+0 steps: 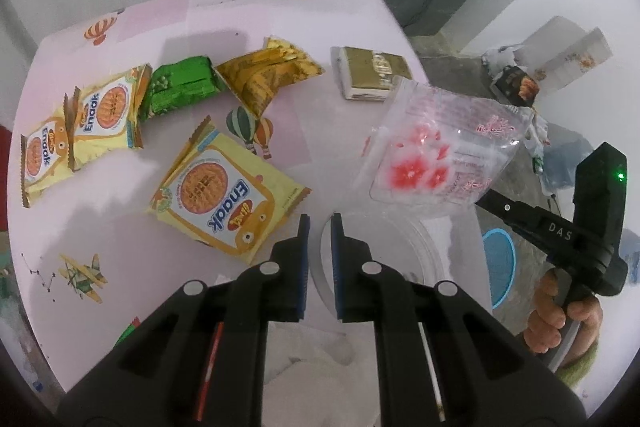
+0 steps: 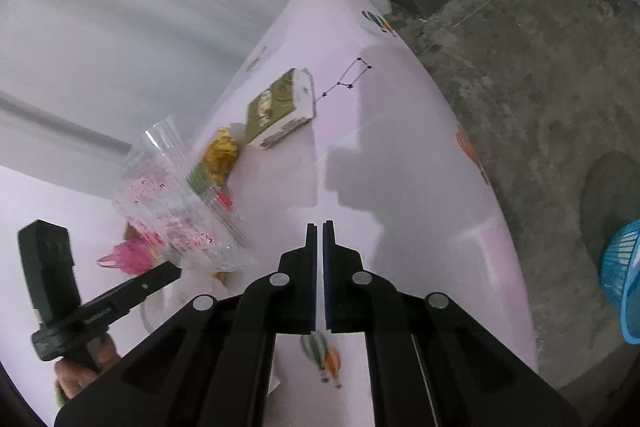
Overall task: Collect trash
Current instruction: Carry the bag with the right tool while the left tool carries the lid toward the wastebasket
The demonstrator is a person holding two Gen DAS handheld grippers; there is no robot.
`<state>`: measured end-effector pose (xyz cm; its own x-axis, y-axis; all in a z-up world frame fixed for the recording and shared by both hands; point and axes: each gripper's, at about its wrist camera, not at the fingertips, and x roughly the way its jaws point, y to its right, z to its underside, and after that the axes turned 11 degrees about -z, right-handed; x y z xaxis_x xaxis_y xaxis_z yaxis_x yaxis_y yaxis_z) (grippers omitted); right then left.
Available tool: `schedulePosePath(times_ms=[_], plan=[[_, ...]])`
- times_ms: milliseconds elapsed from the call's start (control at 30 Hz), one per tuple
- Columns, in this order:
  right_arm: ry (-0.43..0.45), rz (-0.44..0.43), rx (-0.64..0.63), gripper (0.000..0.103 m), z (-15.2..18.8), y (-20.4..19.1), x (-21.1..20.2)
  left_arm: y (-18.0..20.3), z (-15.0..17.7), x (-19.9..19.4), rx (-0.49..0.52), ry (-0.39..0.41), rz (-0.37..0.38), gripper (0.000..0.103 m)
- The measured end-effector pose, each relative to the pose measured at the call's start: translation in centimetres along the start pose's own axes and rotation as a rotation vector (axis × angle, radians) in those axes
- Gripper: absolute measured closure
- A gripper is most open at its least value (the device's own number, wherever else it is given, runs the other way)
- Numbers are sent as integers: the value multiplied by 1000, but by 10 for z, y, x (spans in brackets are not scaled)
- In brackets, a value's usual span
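Beside left tool [image 1: 320, 223], Enaak wrappers [image 1: 228, 195], unseen rightward

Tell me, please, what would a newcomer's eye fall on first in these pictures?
The clear plastic bag printed with red flowers stands out, raised near the right edge of the pink table. To its left lie yellow Enaak biscuit packets, with a shiny green wrapper and a gold wrapper behind them.

The tablecloth [image 1: 328, 7] looks like smooth, slightly glossy pink plastic sheeting. The clear bag [image 1: 440, 147] is thin, crinkled, shiny plastic. The snack wrappers [image 1: 224, 199] are glossy foil-like film. The grippers' [image 1: 320, 227] bodies are matt black plastic with dull metal pins. The floor [image 2: 540, 87] is rough, bare concrete.
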<state>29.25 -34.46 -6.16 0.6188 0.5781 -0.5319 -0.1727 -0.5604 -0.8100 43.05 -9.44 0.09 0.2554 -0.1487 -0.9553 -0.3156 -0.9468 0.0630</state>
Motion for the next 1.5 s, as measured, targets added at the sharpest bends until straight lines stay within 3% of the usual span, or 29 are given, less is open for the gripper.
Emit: schedulePosePath(times_ms=[233, 267, 333, 433, 533, 700, 900, 967, 1133, 1200, 1333, 1500], plan=[[130, -171, -64, 96, 28, -18, -70, 10, 24, -35, 56, 56, 45, 95], [151, -199, -86, 92, 33, -21, -82, 12, 30, -41, 65, 64, 58, 95], [191, -243, -137, 57, 44, -30, -102, 16, 37, -48, 82, 72, 71, 95], [215, -305, -244, 38, 59, -45, -123, 21, 50, -57, 101, 79, 85, 95], [201, -315, -313, 26, 71, -60, -129, 27, 65, -67, 119, 81, 113, 95], [177, -284, -363, 23, 94, -62, -137, 39, 97, -85, 169, 81, 159, 95], [187, -298, -373, 23, 128, -52, -161, 56, 136, -97, 236, 67, 195, 95], [195, -279, -381, 34, 143, -47, -171, 62, 146, -97, 255, 57, 204, 95], [206, -206, -369, 81, 175, -31, -194, 87, 174, -92, 324, 29, 220, 95], [222, -173, -372, 89, 186, -27, -202, 99, 183, -88, 352, 21, 226, 95], [276, -104, -345, 93, 208, -13, -224, 124, 195, -77, 389, -5, 254, 95], [351, -82, -244, 95, 222, 18, -249, 153, 208, -61, 425, -37, 273, 95]])
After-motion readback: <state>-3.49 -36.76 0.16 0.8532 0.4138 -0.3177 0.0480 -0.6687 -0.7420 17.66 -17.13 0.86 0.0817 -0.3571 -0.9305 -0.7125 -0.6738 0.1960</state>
